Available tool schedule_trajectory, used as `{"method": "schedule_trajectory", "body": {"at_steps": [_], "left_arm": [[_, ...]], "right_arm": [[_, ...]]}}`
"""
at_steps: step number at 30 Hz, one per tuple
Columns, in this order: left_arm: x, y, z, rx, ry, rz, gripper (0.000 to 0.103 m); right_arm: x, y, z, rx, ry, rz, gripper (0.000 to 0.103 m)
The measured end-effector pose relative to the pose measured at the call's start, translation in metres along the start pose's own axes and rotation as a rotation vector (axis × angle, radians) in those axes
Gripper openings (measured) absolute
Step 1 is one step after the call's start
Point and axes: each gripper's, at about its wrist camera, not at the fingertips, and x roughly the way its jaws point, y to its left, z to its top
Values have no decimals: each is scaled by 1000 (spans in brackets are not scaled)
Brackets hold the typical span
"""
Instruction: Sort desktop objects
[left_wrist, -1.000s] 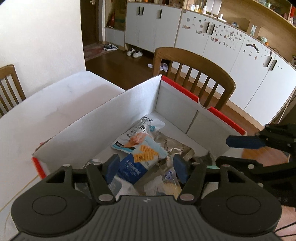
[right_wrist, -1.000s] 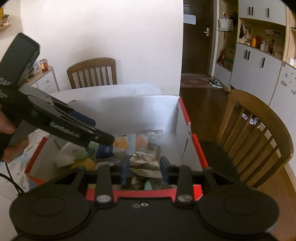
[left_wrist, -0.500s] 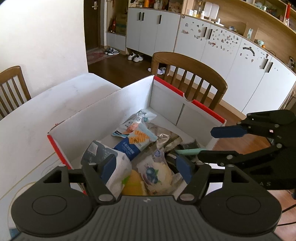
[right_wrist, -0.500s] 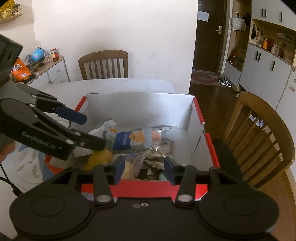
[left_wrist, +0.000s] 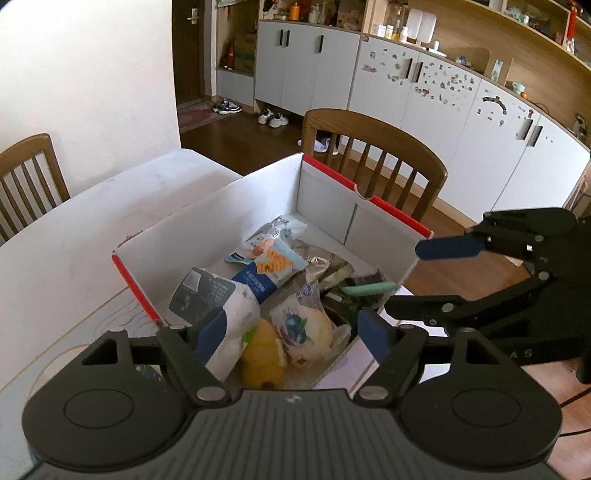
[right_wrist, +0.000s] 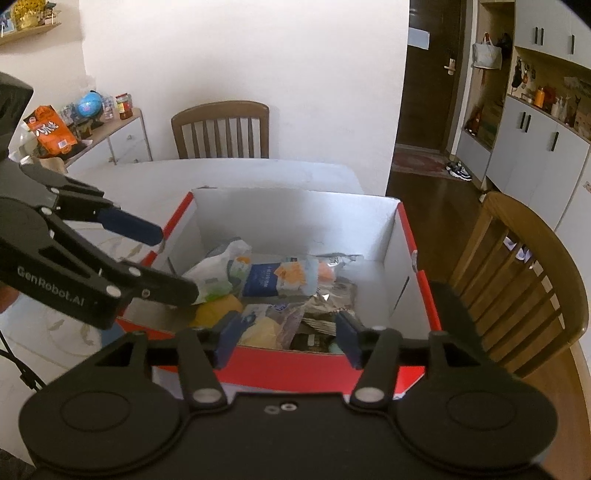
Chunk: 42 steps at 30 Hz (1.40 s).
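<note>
Box long axis runs toward one chair, snack packets piled uncountably; both grippers opening, holding nothing

Beyond the jaws we see a wooden chair at the far side of the white table, with white cabinets bearing small stickers behind it. Shoes lie on the dark wood floor farther off, ahead and left of the jaws. In the right wrist view, a second wooden chair stands against the white wall straight ahead, a side cabinet with an orange packet and a globe sits far left, and a dark door is ahead on the right.
</note>
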Motion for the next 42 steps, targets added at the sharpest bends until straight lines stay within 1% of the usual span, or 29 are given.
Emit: {"method": "schedule_trajectory", "body": {"at_steps": [1, 4, 6, 9, 11, 12, 14, 16, 22, 34, 42], "left_arm": [[-2, 0, -2, 5, -2, 9, 84], [-9, 2, -7, 11, -7, 5, 85], [-14, 6, -12, 5, -7, -3, 88], [-21, 12, -19, -7, -13, -8, 89], [-26, 16, -23, -12, -16, -16, 97], [-29, 18, -26, -11, -20, -15, 103], [-35, 21, -31, -11, -28, -12, 103], [-39, 25, -36, -20, -32, -21, 103], [-51, 34, -52, -14, -41, -27, 103], [-68, 43, -78, -19, -38, -41, 103], [-75, 46, -90, -16, -51, -32, 103]], "right_arm": [[-2, 1, 0, 1, -4, -1, 65], [-4, 5, -1, 15, -11, -8, 66], [-4, 9, -1, 26, -12, -13, 67], [-4, 18, -2, 29, -12, -19, 72], [-4, 25, -2, 29, -10, -24, 73], [-4, 28, -3, 32, -9, -27, 75], [-5, 34, -3, 40, -12, -31, 81], [-7, 41, -4, 47, -19, -32, 84], [-14, 61, -8, 65, -38, -49, 91], [-24, 89, -19, 104, -58, -79, 92], [-22, 93, -28, 130, -47, -83, 92]]}}
